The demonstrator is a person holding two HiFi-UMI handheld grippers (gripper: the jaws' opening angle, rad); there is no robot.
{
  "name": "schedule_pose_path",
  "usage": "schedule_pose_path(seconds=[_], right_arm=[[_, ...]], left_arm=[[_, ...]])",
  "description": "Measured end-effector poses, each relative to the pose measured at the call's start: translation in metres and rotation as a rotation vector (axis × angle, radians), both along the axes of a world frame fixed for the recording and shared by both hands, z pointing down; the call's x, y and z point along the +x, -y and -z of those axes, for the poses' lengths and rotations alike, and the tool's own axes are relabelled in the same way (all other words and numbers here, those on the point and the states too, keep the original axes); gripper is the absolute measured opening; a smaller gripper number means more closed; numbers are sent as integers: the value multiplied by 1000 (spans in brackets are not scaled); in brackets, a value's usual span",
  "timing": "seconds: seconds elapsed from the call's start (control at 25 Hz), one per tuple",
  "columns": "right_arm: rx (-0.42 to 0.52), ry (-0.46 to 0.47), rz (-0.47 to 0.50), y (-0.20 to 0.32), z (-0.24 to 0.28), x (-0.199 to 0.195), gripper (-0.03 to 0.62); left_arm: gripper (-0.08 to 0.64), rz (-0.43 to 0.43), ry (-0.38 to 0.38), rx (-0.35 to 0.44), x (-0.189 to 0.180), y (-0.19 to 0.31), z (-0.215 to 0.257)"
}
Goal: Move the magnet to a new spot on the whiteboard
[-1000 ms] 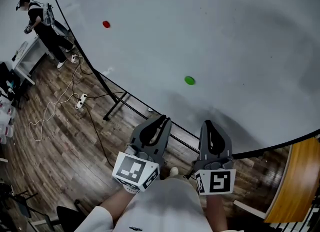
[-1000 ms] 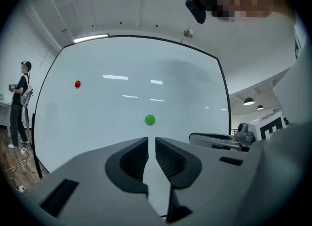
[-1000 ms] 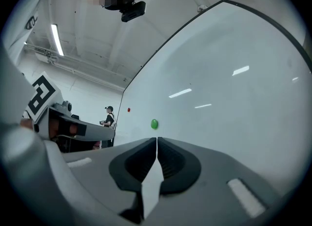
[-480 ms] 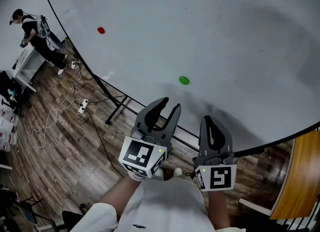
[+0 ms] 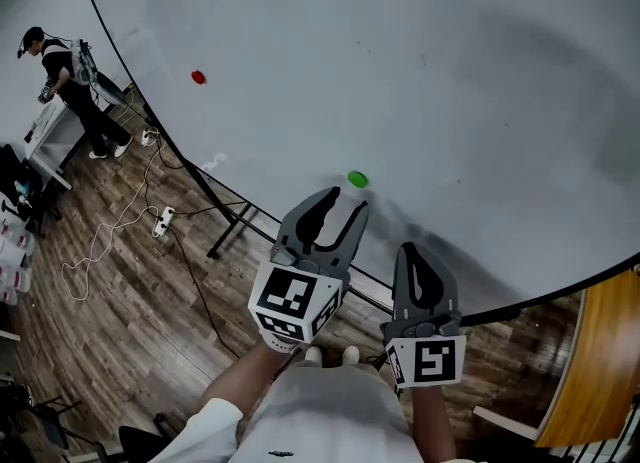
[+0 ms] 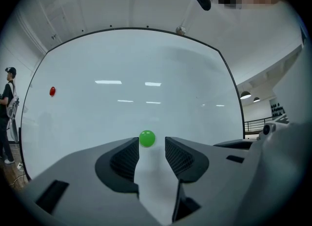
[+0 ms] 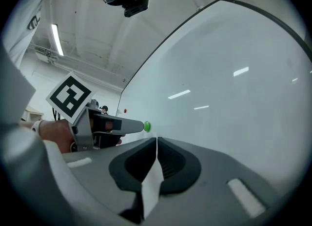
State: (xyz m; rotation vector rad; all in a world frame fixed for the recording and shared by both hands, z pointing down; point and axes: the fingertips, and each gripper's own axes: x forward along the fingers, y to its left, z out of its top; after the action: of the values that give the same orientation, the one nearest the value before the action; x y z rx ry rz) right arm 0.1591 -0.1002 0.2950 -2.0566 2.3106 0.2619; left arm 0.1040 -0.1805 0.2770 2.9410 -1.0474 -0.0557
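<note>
The green magnet (image 5: 356, 179) sits low on the whiteboard (image 5: 450, 71), directly ahead of the left gripper (image 5: 343, 201) and just beyond its tips. The left fingers have just been opening and stand wide, with nothing between them yet. The magnet is round, so no long axis governs the approach.

The right gripper (image 5: 413, 251) is farther off, its fingers closed and empty.

- **Left gripper view:** shows the magnet centred in the gap, slightly toward the left finger.
- **Right gripper view:** shows the approach side-on, tips very near the magnet (image 7: 146, 126); contact cannot be confirmed.
</note>
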Motion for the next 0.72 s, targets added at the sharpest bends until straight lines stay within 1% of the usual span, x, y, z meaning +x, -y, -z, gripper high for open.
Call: schedule_pose_path(seconds=[0.24,0.52,0.72], right_arm=[[11,1,-2,0,2,6,8],[8,2,-11,3,-1,7,8],[3,-1,-27,0,0,7,8]], left_arm=[[156,7,17,6,6,14,0],[156,-6,32,13,13,24,2],[143,3,21,4,12,27,3]])
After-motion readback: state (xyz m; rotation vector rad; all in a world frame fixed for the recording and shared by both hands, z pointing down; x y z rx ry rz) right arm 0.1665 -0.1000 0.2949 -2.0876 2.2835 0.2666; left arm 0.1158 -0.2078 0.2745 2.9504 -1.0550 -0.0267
